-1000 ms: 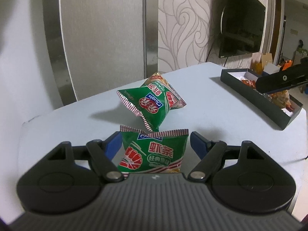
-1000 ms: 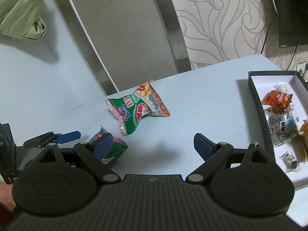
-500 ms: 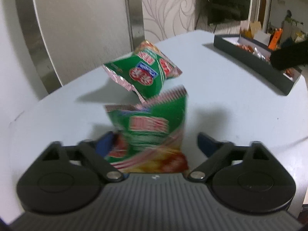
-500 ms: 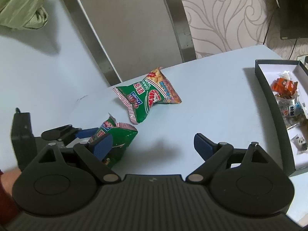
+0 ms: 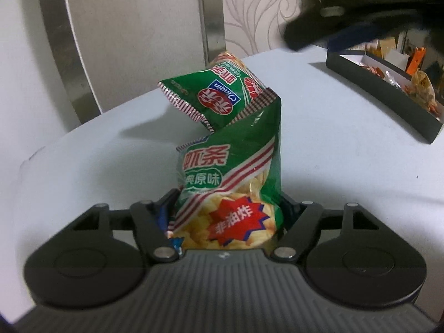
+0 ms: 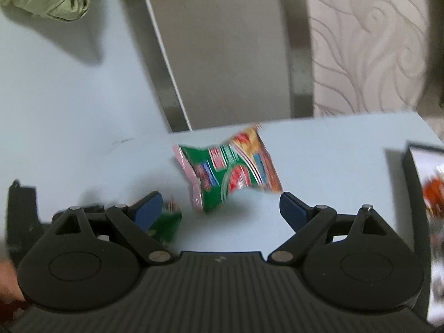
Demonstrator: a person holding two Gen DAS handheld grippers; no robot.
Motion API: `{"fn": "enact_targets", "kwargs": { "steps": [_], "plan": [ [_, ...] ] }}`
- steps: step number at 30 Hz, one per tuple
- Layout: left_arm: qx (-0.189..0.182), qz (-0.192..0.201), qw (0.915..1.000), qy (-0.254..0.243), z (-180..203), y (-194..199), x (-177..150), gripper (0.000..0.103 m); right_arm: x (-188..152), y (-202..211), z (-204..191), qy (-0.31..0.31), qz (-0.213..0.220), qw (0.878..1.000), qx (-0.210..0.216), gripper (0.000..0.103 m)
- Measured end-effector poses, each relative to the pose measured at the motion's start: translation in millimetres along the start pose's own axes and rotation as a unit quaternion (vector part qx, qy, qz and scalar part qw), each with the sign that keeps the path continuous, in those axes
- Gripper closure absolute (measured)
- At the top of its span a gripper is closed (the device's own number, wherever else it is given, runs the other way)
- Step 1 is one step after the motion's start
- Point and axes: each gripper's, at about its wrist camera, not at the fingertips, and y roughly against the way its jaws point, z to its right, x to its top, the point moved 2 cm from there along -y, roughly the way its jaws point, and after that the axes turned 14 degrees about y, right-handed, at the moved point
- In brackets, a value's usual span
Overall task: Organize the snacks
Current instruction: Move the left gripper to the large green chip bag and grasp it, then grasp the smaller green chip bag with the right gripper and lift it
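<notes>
between the fingers of your left hand-held gripper [image 5: 226, 211] stands a green snack bag [image 5: 236, 183], crumpled, red-striped, just clamped as the jaws closed. behind it on the desk [image 5: 333, 144] lies a second bag [image 5: 219, 97]. your right hand-held gripper [image 6: 220, 208] gapes empty.

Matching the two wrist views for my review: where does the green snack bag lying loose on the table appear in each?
Left wrist: the loose green bag sits upper centre, behind the bag between the left gripper's fingers.
Right wrist: centre, blurred, just beyond the open right gripper.
Shared landmark: the black tray at the right edge.
</notes>
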Motion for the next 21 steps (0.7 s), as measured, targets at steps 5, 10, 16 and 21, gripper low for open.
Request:
{"fn": "enact_targets", "kwargs": {
  "steps": [5,10,16,21],
  "plan": [
    [0.005,0.0,0.9998,0.019,0,3,0,0.029,23,-55,6,0.045,-0.037,0.998,0.01,0.009],
    [0.015,0.003,0.9992,0.038,-4,4,0,0.029,29,-76,32,-0.07,-0.047,0.996,0.019,0.009],
    [0.025,0.002,0.9987,0.045,-4,5,-1,0.029,31,-80,61,-0.281,-0.006,0.959,-0.021,0.001],
    [0.026,0.0,0.9987,0.044,-3,8,-2,0.029,62,-128,21,-0.045,-0.047,0.993,-0.099,0.001]
  ]
}}
